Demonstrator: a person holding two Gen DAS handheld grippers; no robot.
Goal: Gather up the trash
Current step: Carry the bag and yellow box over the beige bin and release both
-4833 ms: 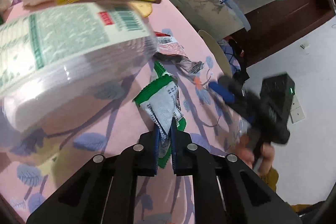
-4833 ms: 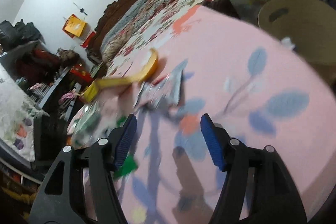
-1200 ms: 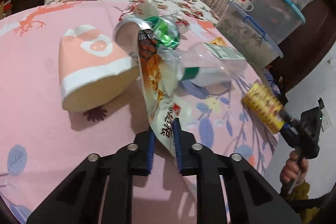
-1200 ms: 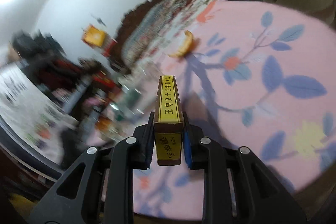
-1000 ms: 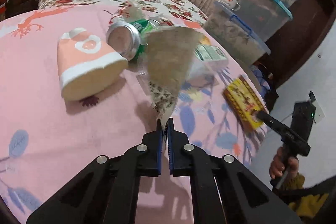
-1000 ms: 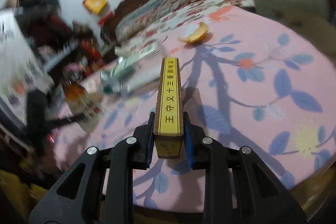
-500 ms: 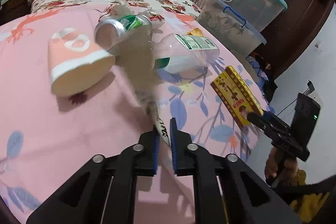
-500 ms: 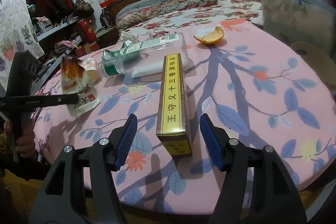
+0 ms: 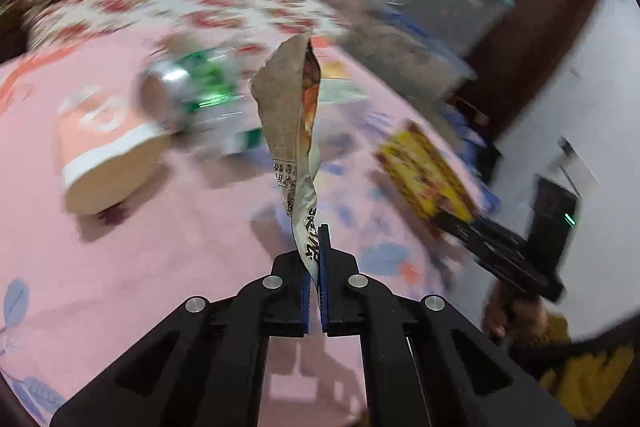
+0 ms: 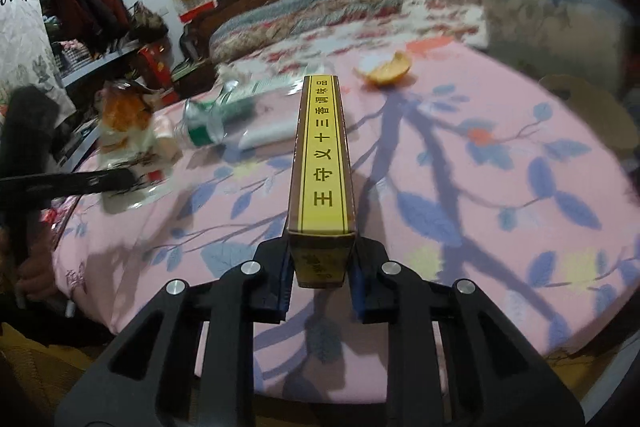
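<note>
The yellow box (image 10: 322,163) stands on its narrow edge on the pink desk (image 10: 480,187), its near end between the jaws of the right hand-held gripper (image 10: 320,267), which are closing and already press its sides. The crumpled wrapper (image 9: 298,147) hangs clear of the desk, pinched at its lower end by the fully closed left hand-held gripper (image 9: 316,267). Behind lie a green can (image 9: 188,91), a paper cup (image 9: 104,155), a plastic bottle (image 10: 224,115) and an orange peel (image 10: 386,69). To do this well, I would squeeze the box squarely across its flat sides and lift it level, so it does not pivot out.
</note>
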